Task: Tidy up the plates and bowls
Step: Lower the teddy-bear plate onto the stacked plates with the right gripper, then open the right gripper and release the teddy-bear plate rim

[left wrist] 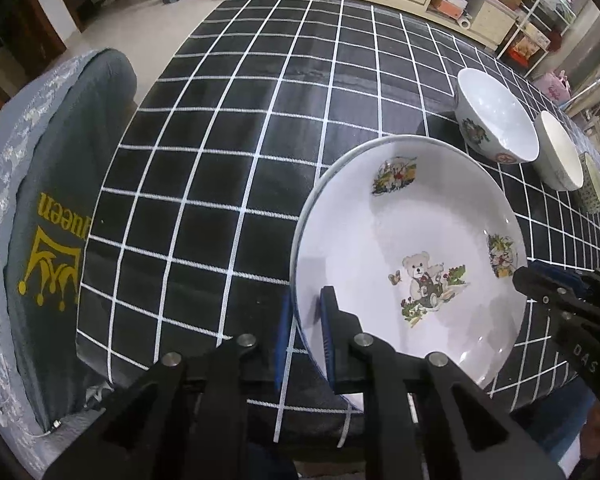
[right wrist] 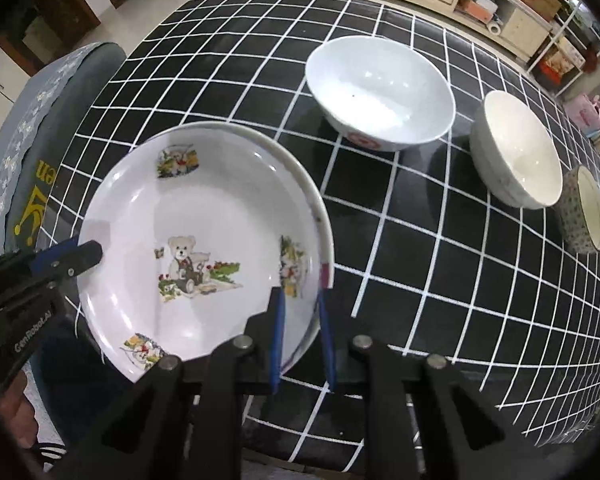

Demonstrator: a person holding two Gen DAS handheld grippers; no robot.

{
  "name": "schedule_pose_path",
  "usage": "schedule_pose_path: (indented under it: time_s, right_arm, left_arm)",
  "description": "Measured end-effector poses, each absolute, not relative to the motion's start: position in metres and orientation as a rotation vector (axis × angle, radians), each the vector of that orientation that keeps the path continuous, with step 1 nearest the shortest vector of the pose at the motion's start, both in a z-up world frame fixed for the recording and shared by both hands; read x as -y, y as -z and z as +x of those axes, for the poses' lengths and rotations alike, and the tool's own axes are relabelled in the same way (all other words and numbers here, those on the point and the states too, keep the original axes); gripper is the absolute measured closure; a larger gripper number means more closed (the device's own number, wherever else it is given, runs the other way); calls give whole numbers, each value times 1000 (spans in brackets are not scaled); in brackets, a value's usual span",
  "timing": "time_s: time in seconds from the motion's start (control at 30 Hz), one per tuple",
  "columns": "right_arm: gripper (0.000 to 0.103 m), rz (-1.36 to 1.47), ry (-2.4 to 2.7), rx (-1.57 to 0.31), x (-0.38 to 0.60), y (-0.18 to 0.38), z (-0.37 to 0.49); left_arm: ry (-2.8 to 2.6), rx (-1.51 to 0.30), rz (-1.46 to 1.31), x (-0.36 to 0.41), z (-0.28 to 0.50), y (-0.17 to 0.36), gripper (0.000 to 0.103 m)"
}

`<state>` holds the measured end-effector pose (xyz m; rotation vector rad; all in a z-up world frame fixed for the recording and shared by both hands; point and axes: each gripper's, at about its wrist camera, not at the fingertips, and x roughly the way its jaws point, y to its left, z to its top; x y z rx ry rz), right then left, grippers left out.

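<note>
Left gripper (left wrist: 306,322) pinches the near-left rim of the white teddy-bear-printed plate (left wrist: 380,240), jaws nearly closed. Right gripper (right wrist: 302,312) clamps its opposite rim likewise. Plate sits at the near edge of the black white-gridded tablecloth (left wrist: 240,140). Beyond: white ceramic bowl (right wrist: 380,92), cream bowl (right wrist: 516,156), speckled bowl (right wrist: 580,212).

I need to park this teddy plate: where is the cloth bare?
Bare: the checked tablecloth left of and beyond the big white bowl. Crowded: the right side, where that bowl, a cream bowl and a patterned cup sit.
</note>
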<state>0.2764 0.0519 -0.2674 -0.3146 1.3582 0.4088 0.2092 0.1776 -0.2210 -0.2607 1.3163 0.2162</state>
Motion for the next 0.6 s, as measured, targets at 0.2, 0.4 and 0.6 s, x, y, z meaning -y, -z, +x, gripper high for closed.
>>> schedule_pose_path:
  time_s: [0.2, 0.4, 0.6]
  right_arm:
    - [82, -284, -400, -1362, -44, 266, 277]
    - [82, -219, -412, -1353, -33, 248, 279]
    - [82, -134, -421, -1336, -16, 221, 290]
  left_arm:
    - [-214, -1292, -265, -177, 204, 209, 90]
    - [-160, -1256, -241, -163, 202, 185, 90]
    - [-65, -1201, -197, -132, 207, 150, 90]
